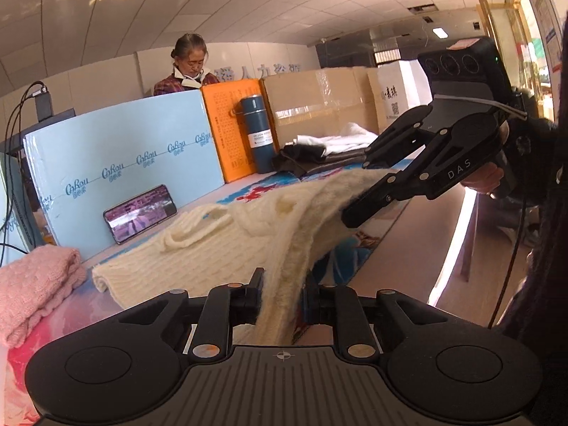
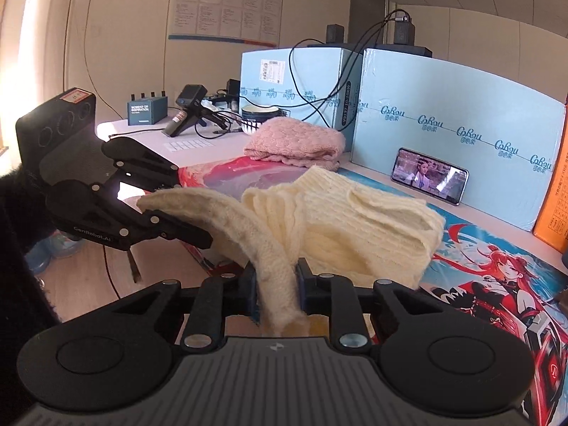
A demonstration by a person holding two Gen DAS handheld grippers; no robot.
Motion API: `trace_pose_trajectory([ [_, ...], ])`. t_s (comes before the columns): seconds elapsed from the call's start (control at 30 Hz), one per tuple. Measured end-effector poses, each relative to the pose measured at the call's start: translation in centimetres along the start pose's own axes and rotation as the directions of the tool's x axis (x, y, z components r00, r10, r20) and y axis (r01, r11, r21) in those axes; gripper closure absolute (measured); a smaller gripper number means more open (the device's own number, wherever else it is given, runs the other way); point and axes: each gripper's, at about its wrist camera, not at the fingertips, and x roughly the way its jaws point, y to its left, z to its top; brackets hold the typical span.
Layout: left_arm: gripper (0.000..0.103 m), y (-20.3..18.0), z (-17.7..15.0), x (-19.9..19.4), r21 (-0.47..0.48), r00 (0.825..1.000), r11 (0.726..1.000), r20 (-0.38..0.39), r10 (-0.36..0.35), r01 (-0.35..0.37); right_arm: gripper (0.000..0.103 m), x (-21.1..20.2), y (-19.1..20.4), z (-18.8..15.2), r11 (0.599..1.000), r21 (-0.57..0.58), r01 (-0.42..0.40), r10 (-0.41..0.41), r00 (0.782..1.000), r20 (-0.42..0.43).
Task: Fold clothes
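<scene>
The left gripper (image 1: 280, 296) was clamped on an edge of the cream knit sweater (image 1: 227, 234), the fabric bunched between its two pads and rising out of the jaws toward the table. The right gripper (image 2: 275, 293) was closed likewise on another part of the same hem, a thick fold of knit pinched between its blue-lined pads. Each tool appeared in the other's view: the right one at the upper right of the left wrist camera, with its fingertips at the garment's lifted edge, and the left one at the left of the right wrist camera, its fingers (image 2: 184, 234) closed on the raised flap. A hand (image 1: 486, 174) in a dark fuzzy sleeve gripped the right tool's handle.

The near edge of the sweater was lifted clear of the surface between the two grippers; its far portion lay in loose folds on the printed mat (image 2: 472, 259) covering the table.

Beyond it, a folded pink knit (image 2: 294, 140) sat at the mat's far end, against a pale blue box (image 2: 458, 113). A phone (image 2: 429, 175) with a lit screen leaned against that box. Further along stood an orange box (image 1: 234, 124), a dark blue flask (image 1: 257, 131) and a pile of dark and white garments (image 1: 319, 151). A person (image 1: 188, 67) stood behind the boxes.
</scene>
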Motion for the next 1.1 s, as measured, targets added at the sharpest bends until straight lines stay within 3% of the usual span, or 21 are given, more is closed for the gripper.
trace_pose_trajectory([
  [0.13,0.085,1.9,0.8,-0.2,-0.089,0.993,0.996,0.113,0.028,-0.018,0.084,0.1,-2.1,1.4,0.998,0.054,-0.038,0.034,0.998,0.059],
  [0.3,0.085,5.0,1.8,2.5,-0.203,0.986,0.977,0.135,0.102,-0.073,0.084,3.1,-7.7,3.1,0.976,0.197,-0.09,0.072,0.993,0.097],
  [0.4,0.077,8.1,1.6,3.9,-0.365,0.991,0.929,0.095,0.097,-0.056,0.084,5.0,-11.0,3.4,0.952,0.283,-0.114,0.089,0.991,0.099],
  [0.43,0.065,8.9,1.3,4.1,-0.414,0.989,0.907,0.085,0.124,-0.078,0.084,5.6,-12.0,3.4,0.943,0.312,-0.119,0.092,0.991,0.099],
  [0.5,0.053,10.3,0.6,4.1,-0.486,0.987,0.868,0.062,0.151,-0.103,0.084,6.9,-13.8,3.5,0.925,0.36,-0.125,0.095,0.99,0.099],
  [0.57,0.054,11.3,0.2,4.0,-0.531,0.985,0.842,0.071,0.155,-0.094,0.084,7.9,-15.0,3.7,0.912,0.39,-0.128,0.096,0.99,0.102],
  [0.6,0.064,11.7,0.3,4.2,-0.536,0.984,0.838,0.068,0.166,-0.104,0.085,8.3,-15.5,3.9,0.907,0.402,-0.128,0.093,0.99,0.104],
  [0.63,0.081,12.0,0.5,4.5,-0.535,0.981,0.836,0.063,0.181,-0.12,0.085,8.8,-16.1,4.2,0.901,0.414,-0.125,0.087,0.99,0.109],
  [0.67,0.084,12.2,0.7,4.7,-0.534,0.979,0.834,0.057,0.197,-0.136,0.084,9.4,-16.6,4.6,0.896,0.427,-0.122,0.081,0.99,0.113],
  [0.8,0.085,13.6,1.3,6.2,-0.548,0.962,0.807,0.017,0.272,-0.219,0.084,11.7,-18.2,6.3,0.888,0.457,-0.059,0.013,0.995,0.103],
  [0.97,0.085,15.4,0.9,9.4,-0.574,0.943,0.754,-0.12,0.309,-0.32,0.083,15.3,-20.2,6.5,0.844,0.533,0.055,-0.076,0.997,0.017],
  [1.03,0.085,15.8,0.4,10.2,-0.583,0.937,0.736,-0.16,0.311,-0.344,0.077,16.0,-20.5,6.2,0.832,0.548,0.088,-0.104,0.995,-0.002],
  [1.1,0.085,16.0,-0.1,10.8,-0.583,0.926,0.721,-0.191,0.326,-0.374,0.06,16.1,-20.5,6.0,0.828,0.546,0.125,-0.14,0.99,-0.014],
])
